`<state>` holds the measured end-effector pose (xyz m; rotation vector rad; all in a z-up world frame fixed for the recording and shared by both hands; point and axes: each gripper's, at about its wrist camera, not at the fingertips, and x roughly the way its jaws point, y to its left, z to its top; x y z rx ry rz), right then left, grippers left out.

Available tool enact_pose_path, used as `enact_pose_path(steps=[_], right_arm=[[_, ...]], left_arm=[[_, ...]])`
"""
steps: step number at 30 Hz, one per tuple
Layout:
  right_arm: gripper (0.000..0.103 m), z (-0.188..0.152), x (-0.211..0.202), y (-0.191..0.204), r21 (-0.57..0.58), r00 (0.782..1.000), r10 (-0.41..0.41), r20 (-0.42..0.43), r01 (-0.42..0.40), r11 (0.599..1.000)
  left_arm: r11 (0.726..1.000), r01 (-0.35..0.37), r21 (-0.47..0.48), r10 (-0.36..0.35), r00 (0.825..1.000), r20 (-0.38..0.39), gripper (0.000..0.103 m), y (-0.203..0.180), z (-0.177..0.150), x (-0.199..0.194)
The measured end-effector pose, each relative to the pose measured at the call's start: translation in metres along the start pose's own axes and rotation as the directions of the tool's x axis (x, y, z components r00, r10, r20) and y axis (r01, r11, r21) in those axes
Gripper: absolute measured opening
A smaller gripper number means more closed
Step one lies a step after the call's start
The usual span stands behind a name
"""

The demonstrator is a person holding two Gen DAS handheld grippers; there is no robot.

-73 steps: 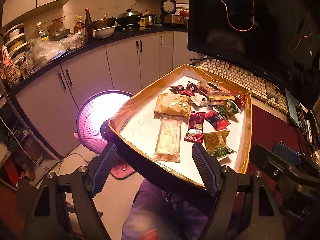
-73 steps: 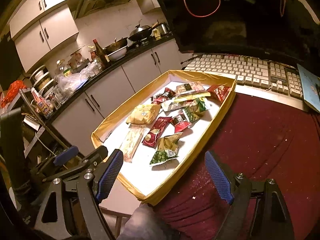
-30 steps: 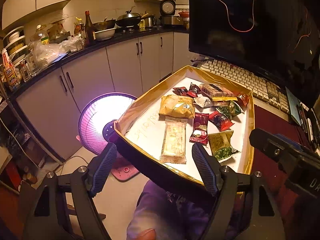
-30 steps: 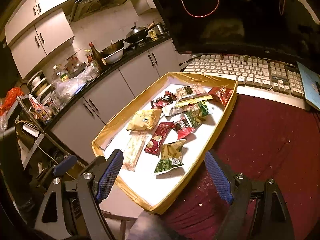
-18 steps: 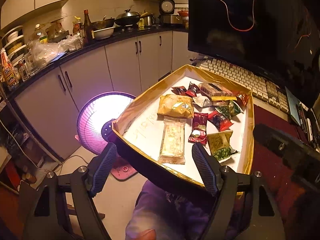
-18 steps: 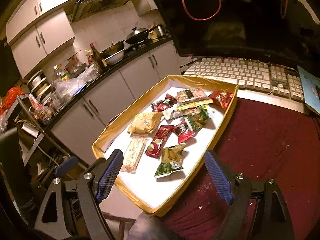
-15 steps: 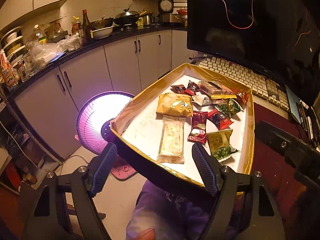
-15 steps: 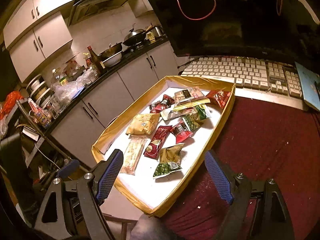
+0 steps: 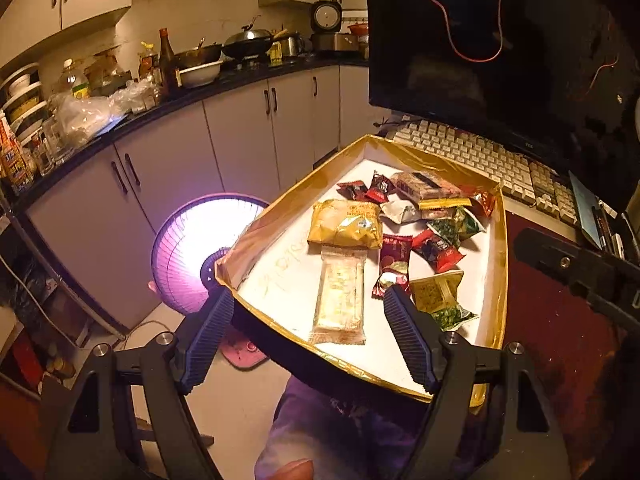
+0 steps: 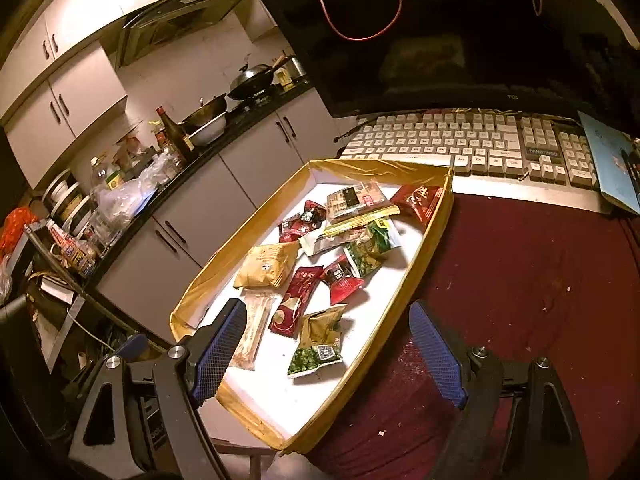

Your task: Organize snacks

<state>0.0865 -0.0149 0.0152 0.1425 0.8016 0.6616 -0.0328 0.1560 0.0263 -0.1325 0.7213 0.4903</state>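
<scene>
The snacks lie loose in a shallow tray (image 9: 502, 248) with gold walls, which rests on the dark red tabletop (image 10: 520, 280) in front of a keyboard (image 10: 472, 140). Most packets crowd the far half, some overlapping; the near part of the white floor is bare. Whether this is a mixed heap waiting for sorting or a finished arrangement, I cannot say from the packets alone.

Both tongs are spread wide and hold nothing. The left tongs (image 9: 308, 314) hover at the near rim of the tray. Directly ahead of them, between the two tips in the left view, lies a long clear packet (image 9: 340, 296); its long axis runs away from the tongs, almost parallel to the fingers. Just beyond it a yellow bag (image 9: 346, 224) lies crosswise. The right tongs (image 10: 326, 334) hover over the near right corner, and a green packet (image 10: 318, 340) lies just ahead of them, with a dark red packet (image 10: 298, 300) beside it.

So, in my judgement, the left tongs are nearer to the clear packet and the right tongs to the green one.
</scene>
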Motion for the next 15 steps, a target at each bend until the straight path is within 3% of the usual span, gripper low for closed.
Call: enact_pose_path(steps=[6, 15], right_arm=[[0.085, 0.005, 0.005, 0.008, -0.025, 1.000, -0.029, -0.009, 0.029, 0.999], [0.085, 0.008, 0.001, 0.018, -0.065, 0.999, -0.036, -0.031, 0.034, 0.997]], left_arm=[[0.999, 0.031, -0.017, -0.031, 0.999, -0.025, 0.078, 0.004, -0.002, -0.002], [0.999, 0.020, -0.026, -0.021, 1.000, -0.018, 0.078, 0.008, -0.004, -0.006]])
